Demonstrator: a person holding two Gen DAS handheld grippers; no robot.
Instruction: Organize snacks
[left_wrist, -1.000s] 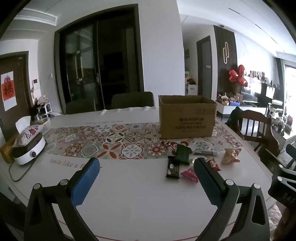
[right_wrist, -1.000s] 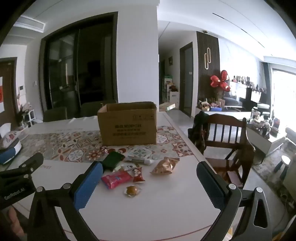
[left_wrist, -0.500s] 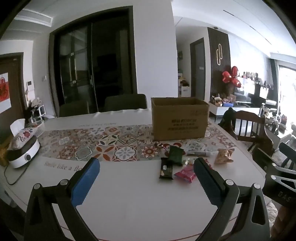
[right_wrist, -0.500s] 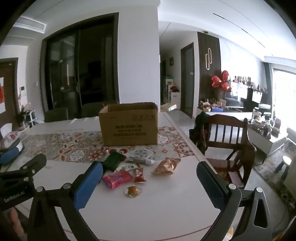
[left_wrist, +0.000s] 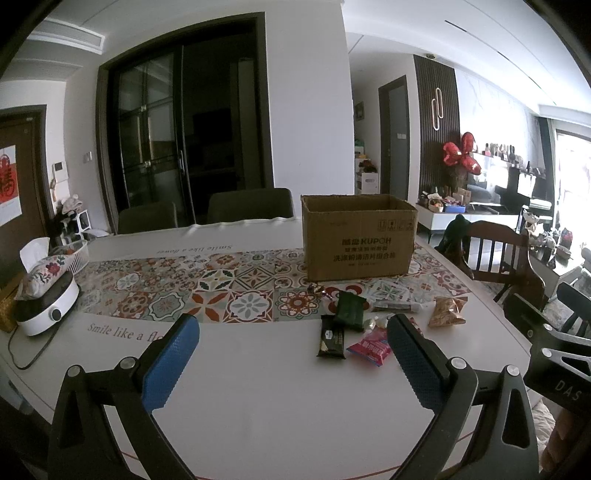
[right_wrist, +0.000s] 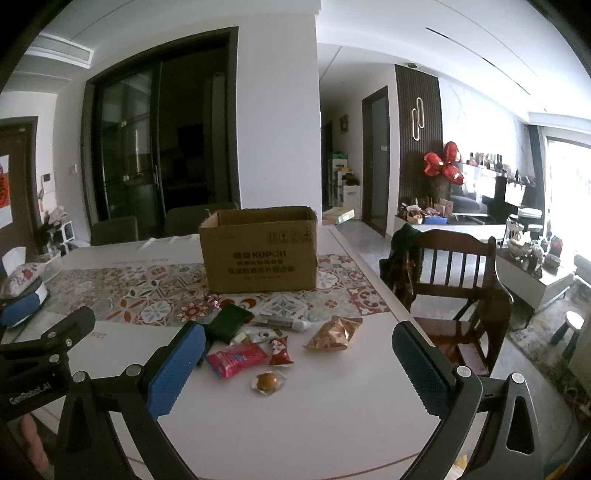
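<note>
**Closing in on the snack pile, nothing lifted yet**

The snacks lie in a loose cluster on the white counter (right_wrist: 332, 417), just in front of the open cardboard box (right_wrist: 260, 254), which stands on the patterned runner (left_wrist: 221, 291). In the right wrist view I see the pink packet (right_wrist: 236, 359) nearest my left pad, the small red packet (right_wrist: 279, 352) just right of it, a round clear-wrapped sweet (right_wrist: 268, 382) nearest to me, the orange foil bag (right_wrist: 334, 332) to the right, and the dark green pack (right_wrist: 229, 320) farther back towards the box. From the left wrist view a dark brown bar (left_wrist: 331, 336) lies at the left edge of the cluster.

Over the last second both views have shifted only slightly: the box and snacks sit a little larger and lower in frame, so I am easing both tools forward towards the pile. No snack has moved.

My right tool (right_wrist: 295, 365) has its pads wide apart and holds nothing; my left tool (left_wrist: 291, 360) is likewise spread and empty. I judge the task is at its very start: the approach is under way and every snack is out of the box.
</note>
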